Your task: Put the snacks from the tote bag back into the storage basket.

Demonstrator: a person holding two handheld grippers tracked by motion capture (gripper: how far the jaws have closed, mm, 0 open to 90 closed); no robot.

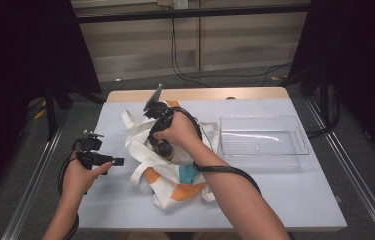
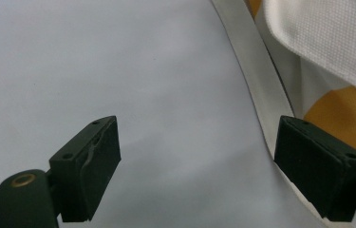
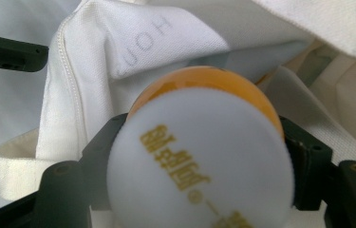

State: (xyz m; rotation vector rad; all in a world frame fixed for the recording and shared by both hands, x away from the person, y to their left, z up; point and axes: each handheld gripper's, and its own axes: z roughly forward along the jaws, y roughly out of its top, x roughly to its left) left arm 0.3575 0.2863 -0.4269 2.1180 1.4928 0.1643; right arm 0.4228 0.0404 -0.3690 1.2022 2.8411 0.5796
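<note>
Two grippers at work here, and the right gripper [image 1: 165,146] has the prize: its jaws are clamped on either side of an orange bottle [image 3: 204,85] with a flat white cap [image 3: 199,166], gold lettering printed across it. The bottle sits just above the white canvas tote bag [image 1: 142,150], right at the crumpled mouth of it, so I'd call this the lifting-out step, the bottle coming clear of the bag. Over on the other side, the left gripper [image 1: 106,161] hovers low over the bare table [image 1: 285,195], jaws spread wide with nothing between them, just beside the bag's flat webbing strap [image 2: 256,71].

Next move, by my reading: carry that bottle across to the clear plastic tray [image 1: 300,140], which waits well apart at the right. That calls for a firm grip, since the bottle looks smooth, glossy and round, the sort of thing that can twist between flat pads.

Textures now: the bag is coarse woven cloth, soft and rumpled, with orange and teal patches; the tray is hard, rectangular, see-through; the table cover is matte pale grey.
</note>
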